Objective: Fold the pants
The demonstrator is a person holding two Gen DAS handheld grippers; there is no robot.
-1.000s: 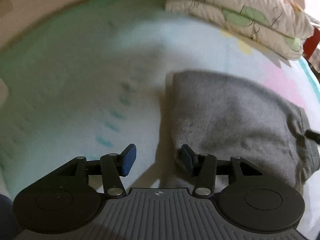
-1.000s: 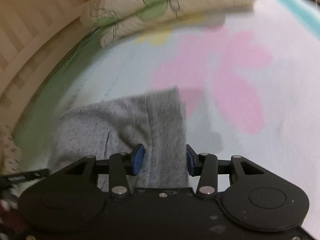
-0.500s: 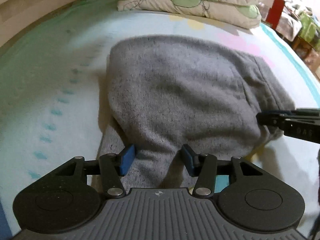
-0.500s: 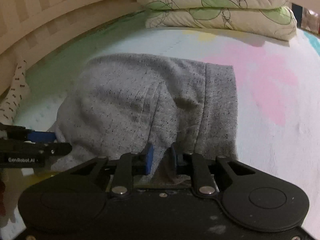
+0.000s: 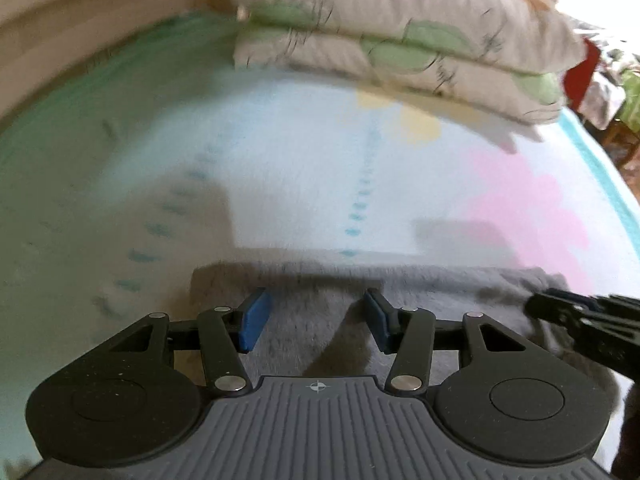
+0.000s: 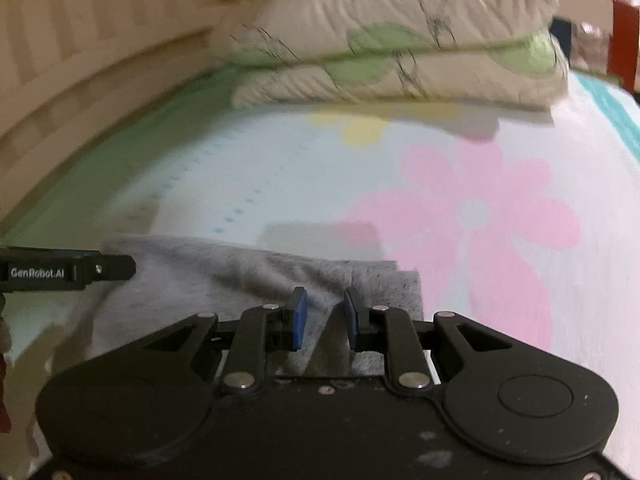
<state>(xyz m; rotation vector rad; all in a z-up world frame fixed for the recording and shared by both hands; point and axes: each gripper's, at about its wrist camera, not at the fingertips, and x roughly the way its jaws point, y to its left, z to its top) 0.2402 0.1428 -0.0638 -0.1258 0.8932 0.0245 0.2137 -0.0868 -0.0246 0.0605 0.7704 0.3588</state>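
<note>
**Grey pants doubled over, both grippers hovering at the folded edge**

Closest to me, the left gripper (image 5: 314, 316) sat low over the grey pants (image 5: 320, 344), its blue pads spread wide with bare cloth showing between them and nothing pinched. Half a second earlier those same pads straddled the near end of a much longer spread of fabric; now only a short band of grey lay ahead of them, ending in a fairly straight far edge. I took that to mean the near end had just been carried forward and laid over the rest, and let go.

To its right, the right gripper (image 6: 325, 316) had its pads set a little apart, with a ridge of the pants (image 6: 248, 276) rising between them. A moment before they had been pinched closer on the cloth. Whether they still touched it, I could not tell; it looked more like a grip being released.

The pants lay as a compact rectangle on the pastel bedsheet (image 5: 320, 168), rumpled at the right-hand corner. Beyond them ran the pink flower print (image 6: 472, 216), then the stacked pillows (image 6: 400, 48) by the wooden headboard (image 6: 80, 40).

By my reckoning this fold was down; smoothing that right corner looked like the remaining job.
</note>
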